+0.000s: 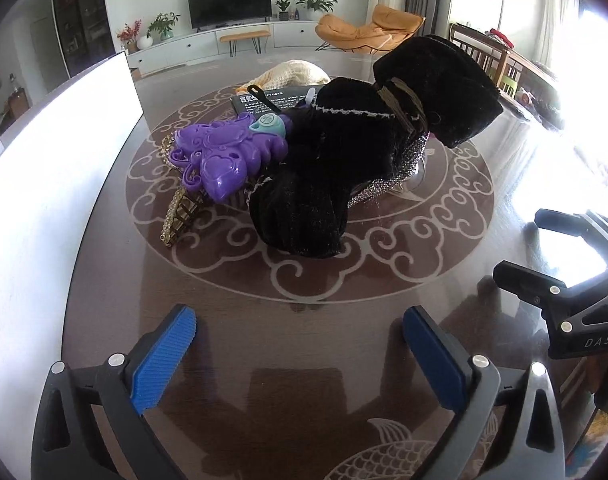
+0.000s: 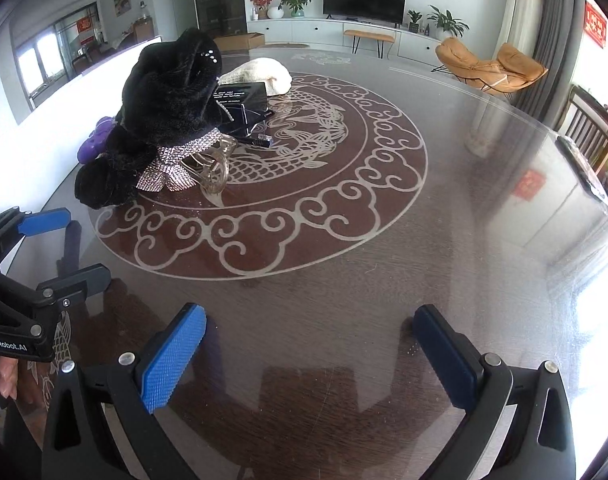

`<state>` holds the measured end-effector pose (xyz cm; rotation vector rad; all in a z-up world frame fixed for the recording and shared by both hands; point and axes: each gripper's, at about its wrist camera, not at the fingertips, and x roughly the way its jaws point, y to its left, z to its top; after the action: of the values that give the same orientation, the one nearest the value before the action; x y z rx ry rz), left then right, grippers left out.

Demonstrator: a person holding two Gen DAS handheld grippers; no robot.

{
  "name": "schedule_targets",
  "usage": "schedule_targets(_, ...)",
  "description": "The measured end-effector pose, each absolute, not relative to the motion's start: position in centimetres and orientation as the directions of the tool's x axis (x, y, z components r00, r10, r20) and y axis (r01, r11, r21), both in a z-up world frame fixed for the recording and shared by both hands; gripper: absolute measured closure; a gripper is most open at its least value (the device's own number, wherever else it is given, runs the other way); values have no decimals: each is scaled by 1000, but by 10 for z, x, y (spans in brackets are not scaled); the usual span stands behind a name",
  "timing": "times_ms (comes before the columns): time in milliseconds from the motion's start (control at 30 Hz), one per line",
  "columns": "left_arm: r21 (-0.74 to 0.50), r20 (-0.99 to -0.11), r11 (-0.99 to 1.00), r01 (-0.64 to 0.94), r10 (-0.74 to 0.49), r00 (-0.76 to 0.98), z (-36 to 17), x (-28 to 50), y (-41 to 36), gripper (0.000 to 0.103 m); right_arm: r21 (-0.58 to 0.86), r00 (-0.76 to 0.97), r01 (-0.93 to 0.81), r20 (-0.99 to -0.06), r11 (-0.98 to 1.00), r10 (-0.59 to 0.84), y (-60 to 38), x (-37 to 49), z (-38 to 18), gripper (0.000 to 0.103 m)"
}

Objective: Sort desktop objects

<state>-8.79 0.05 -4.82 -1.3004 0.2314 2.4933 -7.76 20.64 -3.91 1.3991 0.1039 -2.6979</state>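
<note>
Left gripper (image 1: 299, 344): spread, empty, over bare table (image 1: 344, 320).
Right gripper (image 2: 310, 344): spread, empty.
Room: open tabletop right of pile.
Obstacle: black velvet bow (image 1: 344, 160), purple comb (image 1: 223, 156) heaped ahead.

Left wrist view: low over the dark table (image 1: 304, 360), facing the black velvet pile (image 1: 344, 160) at close range from its left-front; right wrist view: low, further right, facing the same black velvet pile (image 2: 167, 92) obliquely; shared: pile, table medallion, television wall.
</note>
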Motion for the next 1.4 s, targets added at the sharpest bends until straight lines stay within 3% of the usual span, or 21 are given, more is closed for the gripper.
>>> schedule_targets(733, -7, -819, -938, -347, 204, -536, -47, -87, -5, 0, -12, -573, 119, -818, -993, -59, 207, -80, -40, 0)
schedule_targets(867, -65, -812, -940, -334, 244, -530, -44, -90, -10, 0, -12, -573, 118, -818, -993, -59, 207, -79, -40, 0)
schedule_targets(1033, -201, -712, -949, -241, 311, -629, -6, -94, -31, 0, -12, -573, 118, -818, -993, -58, 207, -80, -40, 0)
schedule_targets(1200, -245, -607, -957, -153, 275, -745, 52, -121, -30, 0, -12, -573, 117, -817, -993, -57, 207, -80, -40, 0)
schedule_targets(1300, -237, -650, -959, -152, 273, -710, 60, -159, -6, 0, -12, -573, 117, -817, -993, -57, 207, -80, -40, 0)
schedule_targets(1400, -61, -763, -973, -223, 189, -618, 35, -186, 33, 0, -12, -573, 115, -817, -993, -56, 207, -80, -40, 0)
